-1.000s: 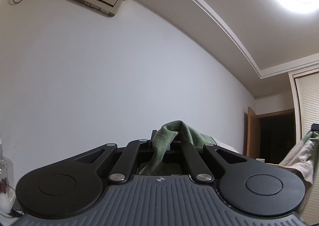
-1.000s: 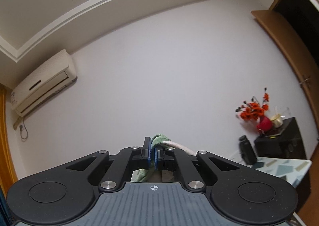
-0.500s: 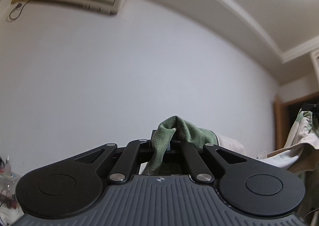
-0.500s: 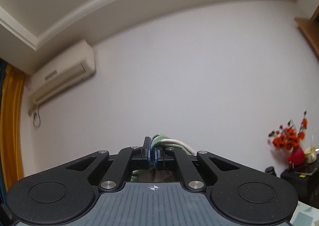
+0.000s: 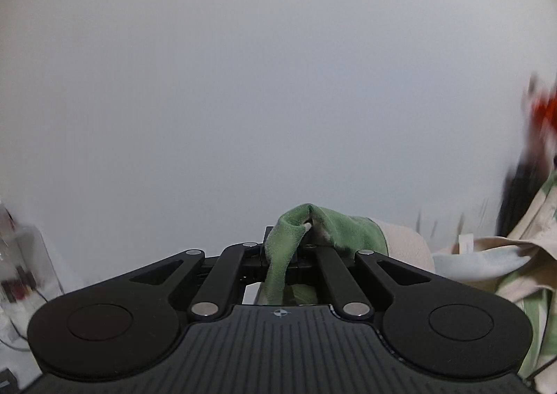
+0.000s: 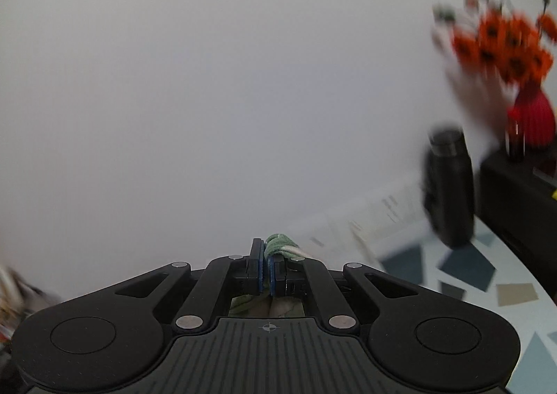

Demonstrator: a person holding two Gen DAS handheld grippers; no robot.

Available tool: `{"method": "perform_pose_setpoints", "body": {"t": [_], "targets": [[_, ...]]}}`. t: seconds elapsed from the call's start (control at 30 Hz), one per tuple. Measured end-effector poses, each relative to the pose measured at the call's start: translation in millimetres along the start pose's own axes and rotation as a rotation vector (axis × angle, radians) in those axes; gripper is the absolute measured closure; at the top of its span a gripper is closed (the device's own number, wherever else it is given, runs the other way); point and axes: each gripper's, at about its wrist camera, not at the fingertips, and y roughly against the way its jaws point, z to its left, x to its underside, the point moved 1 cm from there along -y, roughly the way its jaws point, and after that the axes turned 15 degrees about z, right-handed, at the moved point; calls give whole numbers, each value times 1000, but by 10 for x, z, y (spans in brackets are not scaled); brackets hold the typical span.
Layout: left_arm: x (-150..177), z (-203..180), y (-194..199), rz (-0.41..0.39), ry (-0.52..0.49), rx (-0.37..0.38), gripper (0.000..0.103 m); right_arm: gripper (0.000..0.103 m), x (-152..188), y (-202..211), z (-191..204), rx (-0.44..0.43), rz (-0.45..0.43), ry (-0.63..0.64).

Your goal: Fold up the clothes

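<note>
A green and cream garment (image 5: 334,230) is pinched in my left gripper (image 5: 283,251), which is shut on its green edge; the fabric bunches over the fingertips and hides them. The rest of the garment (image 5: 487,254) stretches away to the right in cream and pale green folds. My right gripper (image 6: 266,268) is shut on another green edge of the garment (image 6: 278,244), with a cream strip trailing right. Its blue pads (image 6: 259,267) press together on the cloth. Both views are motion-blurred.
A table with a blue and tan geometric cloth (image 6: 470,275) lies at the right. On it stand a black bottle (image 6: 449,185), a red vase of orange flowers (image 6: 522,80) and a black box (image 6: 518,192). A clear container (image 5: 21,268) sits at the left. White wall fills the background.
Both grippers have tipped downward and swung forward with the garment still held. The ceiling, lamp and air conditioner have left view; the table, bottle and flowers have come much closer.
</note>
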Motion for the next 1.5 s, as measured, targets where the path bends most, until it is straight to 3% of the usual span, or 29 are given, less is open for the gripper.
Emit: {"method": "perform_pose_setpoints", "body": {"t": [0.13,0.3,0.33,0.37,0.4,0.43,0.47,0.5,0.53,0.6,0.73,0.93,1.1,1.2,1.27,1.3,1.33,1.43,1.5], "targets": [[300,-366,-881,180,-84,-65,100,100,215,-1228,-429,89,171,-33],[507,-506,-1477,337,-97,-115,98,100,498,-2147,-698,192,241,17],[520,-520,-1552,367,-100,-122,94,100,526,-2257,-754,200,255,14],[539,-527,-1620,398,-106,-127,82,100,551,-2364,-809,209,268,11],[571,-514,-1655,431,-119,-129,74,96,556,-2441,-869,220,281,13],[596,-504,-1654,459,-133,-122,59,87,555,-2516,-918,235,303,13],[620,-495,-1653,486,-147,-114,42,79,559,-2555,-909,250,332,8],[620,-484,-1647,513,-158,-100,35,63,568,-2527,-884,249,355,-8],[575,-475,-1609,536,-161,-62,31,50,577,-2476,-849,235,366,-16],[619,-433,-1428,582,-171,13,31,41,593,-2375,-779,208,388,-31],[731,-208,-1060,654,-168,123,29,37,558,-2205,-619,202,414,1],[1278,122,-596,742,-85,132,26,31,573,-1964,-437,157,448,-32],[1689,181,-201,787,-84,223,23,31,718,-1834,-135,96,452,-95],[1912,164,-50,811,-138,250,23,31,874,-1813,154,61,468,-75],[1986,177,39,792,-184,279,57,31,987,-1850,351,57,480,-54],[1978,212,89,780,-193,301,83,31,1030,-1876,433,62,483,-51],[1955,262,139,765,-196,315,95,32,1070,-1903,515,66,485,-48],[1743,568,285,686,-147,281,95,32,1123,-1970,755,63,478,-50],[1547,939,372,612,-47,216,95,32,1106,-1991,909,38,456,-54]]}}
